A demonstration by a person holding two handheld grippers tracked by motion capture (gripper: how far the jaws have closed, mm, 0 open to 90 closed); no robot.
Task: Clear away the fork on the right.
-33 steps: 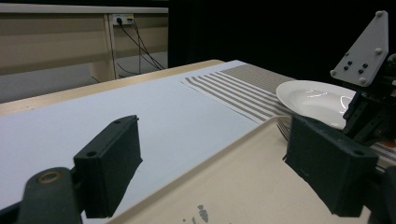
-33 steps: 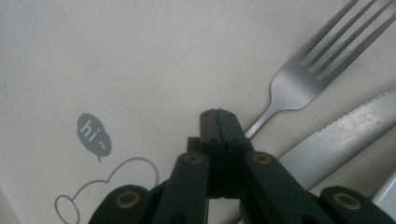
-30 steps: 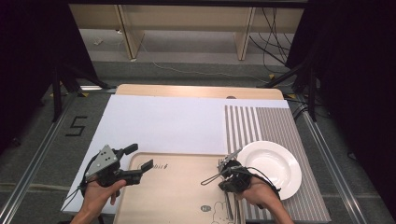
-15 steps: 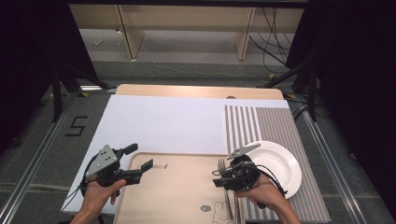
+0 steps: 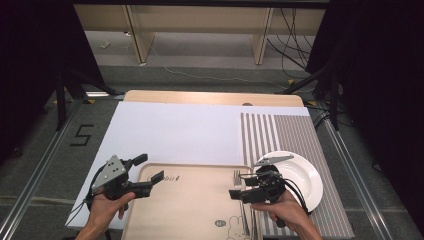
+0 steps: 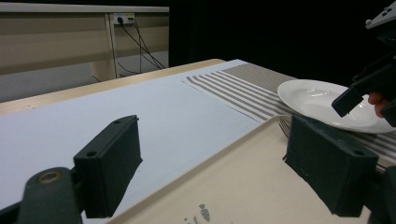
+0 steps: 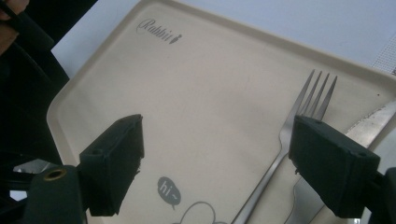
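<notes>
A beige tray (image 5: 190,205) printed with "Rabbit" lies at the table's near edge. On its right side rests a fork (image 5: 244,220), tines away from me, with a knife (image 7: 369,123) just beyond it. My right gripper (image 5: 240,185) hovers open over the tray's right part, jaws pointing left. In the right gripper view, the fork (image 7: 289,135) sits under the right jaw of that gripper (image 7: 219,172). My left gripper (image 5: 150,169) is open at the tray's far left corner; the left gripper view shows its jaws (image 6: 222,172) astride the tray rim (image 6: 224,154). Both hold nothing.
A white plate (image 5: 295,177) stands on a striped placemat (image 5: 285,135) right of the tray, close behind my right hand. A white sheet (image 5: 175,135) covers the table's middle and left. Dark floor and metal rails flank the table.
My right gripper has turned from beside the plate to point left over the tray and fork. The left gripper has stayed put.
</notes>
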